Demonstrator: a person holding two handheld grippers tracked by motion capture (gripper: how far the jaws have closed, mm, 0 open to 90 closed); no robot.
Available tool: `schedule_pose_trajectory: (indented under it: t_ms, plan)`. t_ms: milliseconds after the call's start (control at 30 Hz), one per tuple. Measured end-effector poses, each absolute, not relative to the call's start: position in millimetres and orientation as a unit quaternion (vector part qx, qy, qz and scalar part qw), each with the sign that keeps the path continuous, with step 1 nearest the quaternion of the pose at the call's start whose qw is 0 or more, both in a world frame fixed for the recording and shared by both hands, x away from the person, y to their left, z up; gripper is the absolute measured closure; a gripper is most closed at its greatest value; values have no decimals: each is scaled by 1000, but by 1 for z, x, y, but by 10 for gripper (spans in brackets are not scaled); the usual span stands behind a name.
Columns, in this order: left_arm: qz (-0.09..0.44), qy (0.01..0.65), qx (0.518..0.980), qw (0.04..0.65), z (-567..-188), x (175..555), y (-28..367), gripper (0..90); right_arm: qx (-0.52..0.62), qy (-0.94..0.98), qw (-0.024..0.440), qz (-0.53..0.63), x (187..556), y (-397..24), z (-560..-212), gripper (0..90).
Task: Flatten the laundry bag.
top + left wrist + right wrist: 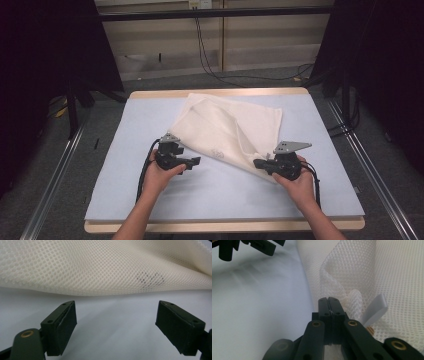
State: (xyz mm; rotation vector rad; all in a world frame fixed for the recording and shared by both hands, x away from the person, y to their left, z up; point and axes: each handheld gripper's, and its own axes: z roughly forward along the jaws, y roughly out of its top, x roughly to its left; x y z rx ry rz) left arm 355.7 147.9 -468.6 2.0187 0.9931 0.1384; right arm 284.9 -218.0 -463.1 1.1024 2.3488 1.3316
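Observation:
A cream-white mesh cloth lies loosely folded on the pale blue mat, from the far middle toward the near right. My right gripper is shut on its near right edge, where the mesh bunches up. In the right gripper view the jaws are pressed together with mesh cloth curling up just beyond them, beside a white ribbon tab. My left gripper is open, just short of the cloth's near left edge. Between its fingers there is only mat, with the mesh cloth directly ahead.
The mat covers a wooden table whose edge shows at the far and near sides. Black cables trail on the floor behind it. Metal rails run along both sides, and dark curtains hang left and right.

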Motion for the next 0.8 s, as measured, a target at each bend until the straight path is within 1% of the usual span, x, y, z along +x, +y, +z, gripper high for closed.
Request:
schedule_pose_trajectory:
  t_ms: [167,433,533,633,667,800]
  plan:
    - [55,384,815,430,-466,356,140,171,369,804,109,453,280,-215,-464,900]
    - [53,377,814,438,-461,353,128,148,356,808,105,457,272,-211,-465,899]
    - [48,374,814,442,-460,351,124,154,352,811,104,456,271,-209,-465,899]
    - [77,359,830,421,-458,348,118,153,347,815,101,454,270,-206,-466,899]
    - [73,352,834,420,-458,348,118,152,344,817,98,452,269,-205,-466,899]
    - [59,357,824,436,-457,347,111,152,336,822,92,451,268,-201,-467,898]
